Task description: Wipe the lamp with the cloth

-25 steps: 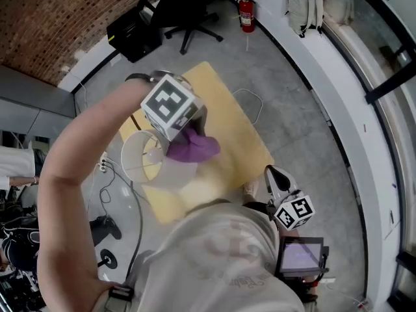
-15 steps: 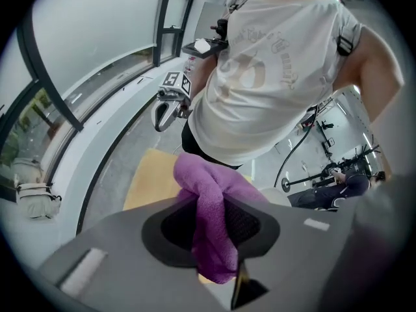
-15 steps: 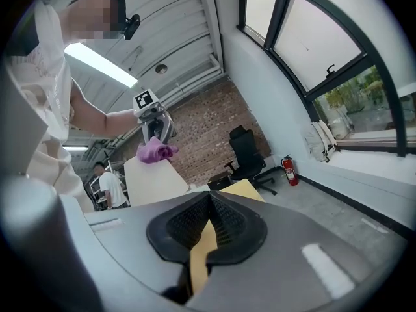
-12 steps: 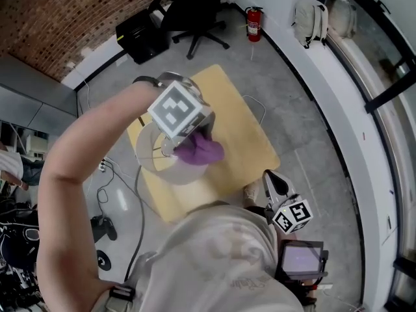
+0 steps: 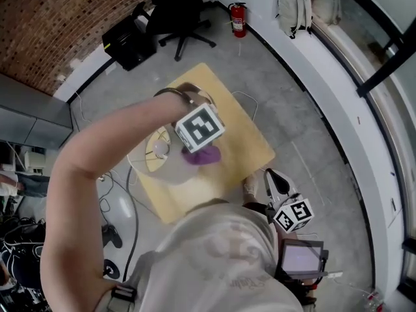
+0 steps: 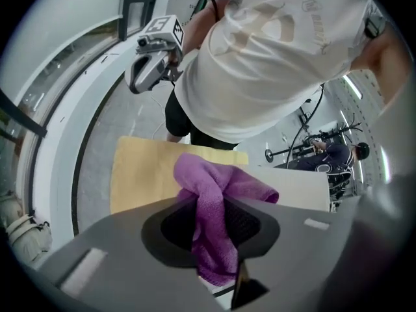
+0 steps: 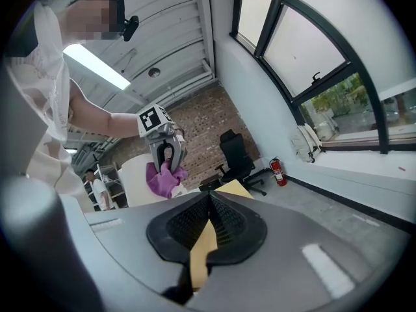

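Surface (image 5: 248,145) lies below L claw (image 6: 216,225). Lamp (image 5: 170,173) shade is just under it: prob. light, thin, tips easily, so steady it by the rim. Cloth (image 6: 221,184), soft & limp, is pinched mid-bunch in L claw. R claw (image 7: 209,207) is closed, empty, well apart.

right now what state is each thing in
left hand-held gripper, shut on the purple cloth
lamp, upright on the yellow table
purple cloth, bunched up, at the side of the lamp's shade
right hand-held gripper, shut, empty, away from the lamp
office chair, unoccupied
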{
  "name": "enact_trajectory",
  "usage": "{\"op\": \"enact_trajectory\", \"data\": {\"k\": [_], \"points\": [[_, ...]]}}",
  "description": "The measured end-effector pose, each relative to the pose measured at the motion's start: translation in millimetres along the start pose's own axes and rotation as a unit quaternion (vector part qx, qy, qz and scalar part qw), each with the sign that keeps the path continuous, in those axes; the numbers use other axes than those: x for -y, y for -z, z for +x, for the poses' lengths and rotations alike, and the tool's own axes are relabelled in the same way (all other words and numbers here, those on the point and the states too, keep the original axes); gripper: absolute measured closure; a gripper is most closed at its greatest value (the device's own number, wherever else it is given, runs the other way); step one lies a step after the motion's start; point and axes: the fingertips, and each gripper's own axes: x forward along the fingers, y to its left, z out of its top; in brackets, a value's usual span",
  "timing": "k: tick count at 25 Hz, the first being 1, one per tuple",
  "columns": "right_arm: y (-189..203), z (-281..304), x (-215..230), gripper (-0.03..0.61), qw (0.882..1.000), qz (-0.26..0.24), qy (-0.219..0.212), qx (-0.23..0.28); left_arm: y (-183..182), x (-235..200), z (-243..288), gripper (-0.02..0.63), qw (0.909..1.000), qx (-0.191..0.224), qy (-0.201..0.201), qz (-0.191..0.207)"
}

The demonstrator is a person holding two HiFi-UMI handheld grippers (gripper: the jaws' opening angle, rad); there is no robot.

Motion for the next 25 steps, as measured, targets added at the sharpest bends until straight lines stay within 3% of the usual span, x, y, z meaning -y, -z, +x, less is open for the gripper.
{"op": "enact_trajectory", "data": {"k": [6,8,11,13,17,21,25], "points": [[6,-13,7,0.565,1.0,0.008,0.015,0.011,-19,-16,31,0.514,0.9993,-0.017,-0.004,0.034],[8,-17,9,0.565,1.0,0.008,0.017,0.017,-19,-23,28,0.514,0.9995,-0.018,-0.023,0.013],[2,-22,5,0.565,1.0,0.0,0.013,0.016,-28,-34,-5,0.514,0.9949,0.029,-0.089,-0.038],[-1,-23,0,0.565,1.0,-0.007,0.009,0.015,-34,-37,-37,0.514,0.9844,0.057,-0.149,-0.074],[-4,-22,-15,0.565,1.0,-0.02,-0.004,0.018,-28,-24,-81,0.514,0.9567,0.055,-0.25,-0.139],[4,-23,-40,0.565,0.999,-0.027,-0.014,0.018,-24,7,-101,0.514,0.93,0.036,-0.309,-0.196],[14,-29,-64,0.565,0.999,-0.037,-0.022,0.008,-36,35,-125,0.514,0.9065,0.026,-0.359,-0.22]]}}
